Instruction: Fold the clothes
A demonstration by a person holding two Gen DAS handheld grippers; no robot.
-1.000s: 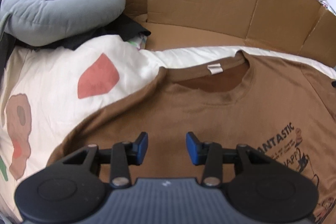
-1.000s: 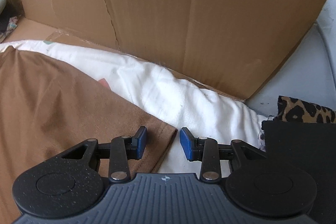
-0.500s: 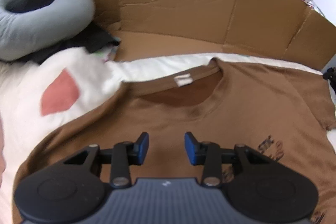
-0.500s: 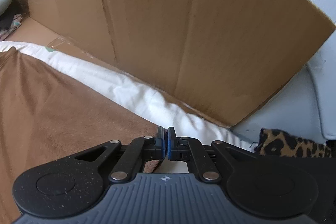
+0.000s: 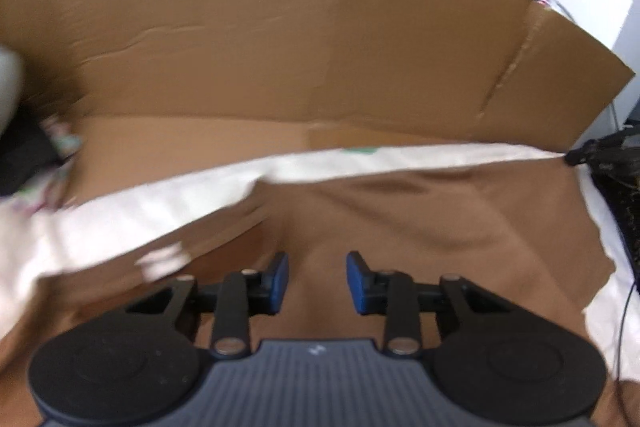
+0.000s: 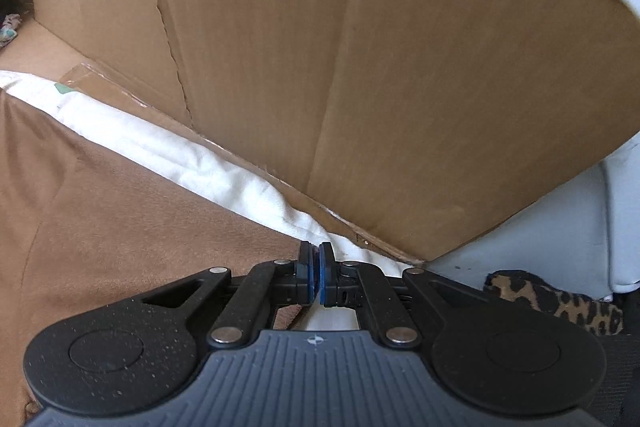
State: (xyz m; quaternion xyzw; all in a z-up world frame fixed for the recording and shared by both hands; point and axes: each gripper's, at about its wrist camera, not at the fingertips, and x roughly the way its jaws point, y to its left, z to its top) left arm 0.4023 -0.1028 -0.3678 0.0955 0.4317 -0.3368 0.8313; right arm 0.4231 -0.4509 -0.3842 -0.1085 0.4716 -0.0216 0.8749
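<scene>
Brown T-shirt [image 5: 420,227] lies spread flat on a white blanket [image 5: 132,211], filling the lower centre of the left wrist view; in the right wrist view it takes the lower left. Its top edge runs left to right across the left view, toward a cardboard wall [image 5: 280,39] in the upper frame; long axis cannot be judged from here.

Right tool [image 6: 316,279] is clenched at the shirt's sleeve edge, lower centre; cloth appears pinched, though the pads hide the contact.

Left tool [image 5: 316,283] has jaws apart over the shirt body; they have just been closing, with nothing pressed between them. View is blurred.

Step, by judgement: gripping for the first fold. Next move calls for the left tool to pinch fabric, then carry the side across.
</scene>
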